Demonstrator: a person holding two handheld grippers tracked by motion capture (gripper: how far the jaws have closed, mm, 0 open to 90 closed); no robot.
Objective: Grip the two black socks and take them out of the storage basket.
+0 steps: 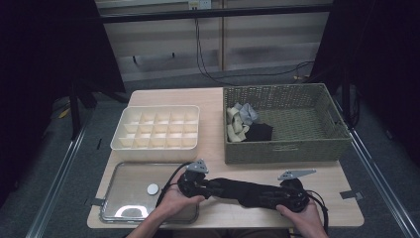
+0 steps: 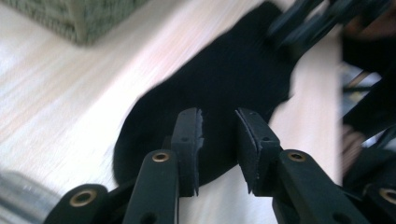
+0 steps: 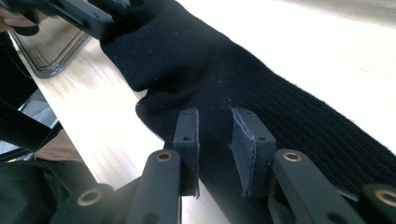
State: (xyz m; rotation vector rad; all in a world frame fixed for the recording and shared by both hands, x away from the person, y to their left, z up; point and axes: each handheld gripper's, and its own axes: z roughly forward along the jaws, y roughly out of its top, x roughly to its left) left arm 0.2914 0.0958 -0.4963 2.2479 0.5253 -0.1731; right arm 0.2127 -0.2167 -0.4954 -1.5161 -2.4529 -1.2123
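From the high view, one pale wooden table (image 1: 218, 96) carries one woven green basket (image 1: 287, 148), one cream divider tray (image 1: 156, 128) of many small square cells, and one shiny metal tray (image 1: 129, 198) with a single small round disc (image 1: 153, 188) lying in it. Inside the basket sits a small heap of socks, cream, grey and black (image 1: 247, 124). One long black sock (image 1: 242, 191) lies flat along the near edge of the table, between the left gripper (image 1: 210, 186) and the right gripper (image 1: 270, 198), each held in one hand.

In the left gripper view, the two black jaws stand apart over one end of the knit black sock (image 2: 224, 88), with nothing pinched between them; the basket corner (image 2: 79, 18) is beyond, and the other gripper (image 2: 317, 18) sits at the sock's far end.

In the right gripper view, the jaws are likewise apart, low over the ribbed part of the sock (image 3: 261, 93). The metal tray's rim (image 3: 51, 60) lies further off.
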